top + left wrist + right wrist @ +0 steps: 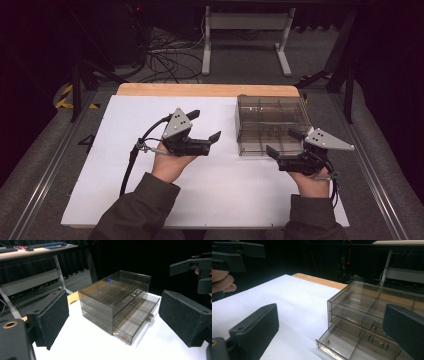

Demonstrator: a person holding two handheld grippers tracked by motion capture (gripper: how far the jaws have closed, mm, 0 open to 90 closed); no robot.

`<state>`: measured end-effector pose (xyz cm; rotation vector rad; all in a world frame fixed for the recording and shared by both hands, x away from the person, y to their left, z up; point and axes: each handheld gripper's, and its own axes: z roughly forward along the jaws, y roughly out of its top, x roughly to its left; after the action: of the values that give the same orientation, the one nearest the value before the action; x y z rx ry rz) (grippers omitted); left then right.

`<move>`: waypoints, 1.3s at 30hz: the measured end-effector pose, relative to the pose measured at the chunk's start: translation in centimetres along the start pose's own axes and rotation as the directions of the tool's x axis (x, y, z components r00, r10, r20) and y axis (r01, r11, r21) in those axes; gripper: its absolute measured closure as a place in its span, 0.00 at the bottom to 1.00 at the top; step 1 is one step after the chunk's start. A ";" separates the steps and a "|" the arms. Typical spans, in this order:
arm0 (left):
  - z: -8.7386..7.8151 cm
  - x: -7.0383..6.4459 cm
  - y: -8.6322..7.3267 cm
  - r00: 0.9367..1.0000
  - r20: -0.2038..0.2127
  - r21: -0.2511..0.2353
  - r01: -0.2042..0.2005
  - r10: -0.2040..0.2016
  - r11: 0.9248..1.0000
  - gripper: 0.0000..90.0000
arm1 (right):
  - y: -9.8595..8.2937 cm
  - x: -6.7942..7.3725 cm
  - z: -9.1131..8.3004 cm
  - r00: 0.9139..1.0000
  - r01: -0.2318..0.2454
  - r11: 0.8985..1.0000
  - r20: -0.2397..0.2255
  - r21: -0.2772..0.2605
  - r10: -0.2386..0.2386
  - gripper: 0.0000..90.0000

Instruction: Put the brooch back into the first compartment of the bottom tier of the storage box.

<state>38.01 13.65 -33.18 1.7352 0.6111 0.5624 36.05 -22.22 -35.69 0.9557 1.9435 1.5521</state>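
High view is showing both hand-held grippers, left [205, 125] and right [284, 143], hanging spread, empty, beside the organizer [270, 122]; bottom drawer [136, 321] is sitting partly out, upper ones shut.

- We find no text, label, brand or number that can be read — not on the clear drawer box [270, 125], nor on either gripper.
- The yellow-and-black striped floor marking [64, 96] is the one sign we see.

surface [150, 200]: white sheet over a wooden top — bare
desk frame [245, 22]: white, behind the surface
cables [167, 60]: black — tangled on the floor
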 end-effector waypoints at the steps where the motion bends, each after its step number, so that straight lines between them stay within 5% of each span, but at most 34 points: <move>1: -0.3 0.1 0.0 1.000 -0.001 -0.001 -0.005 0.005 1.000 0.11 | 0.0 0.0 0.0 1.000 0.000 1.000 0.001 0.000 0.000 0.02; 14: -3.5 0.8 0.0 1.000 -0.017 -0.024 -0.019 0.018 1.000 0.09 | -0.2 0.0 0.2 1.000 -0.001 1.000 0.012 0.000 0.001 0.02; 26: -6.8 2.0 -0.6 0.999 -0.031 -0.087 0.015 -0.018 0.996 0.08 | -0.3 0.1 0.4 1.000 -0.007 1.000 0.028 -0.007 0.007 0.02; 39: -9.0 2.9 -1.1 0.999 -0.046 -0.090 0.003 -0.007 0.996 0.08 | -0.4 0.0 0.4 0.999 -0.012 1.000 0.042 -0.016 0.012 0.02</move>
<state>34.16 22.28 -31.96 1.6392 0.6138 0.6190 36.22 -21.98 -36.18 0.9873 1.8967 1.5395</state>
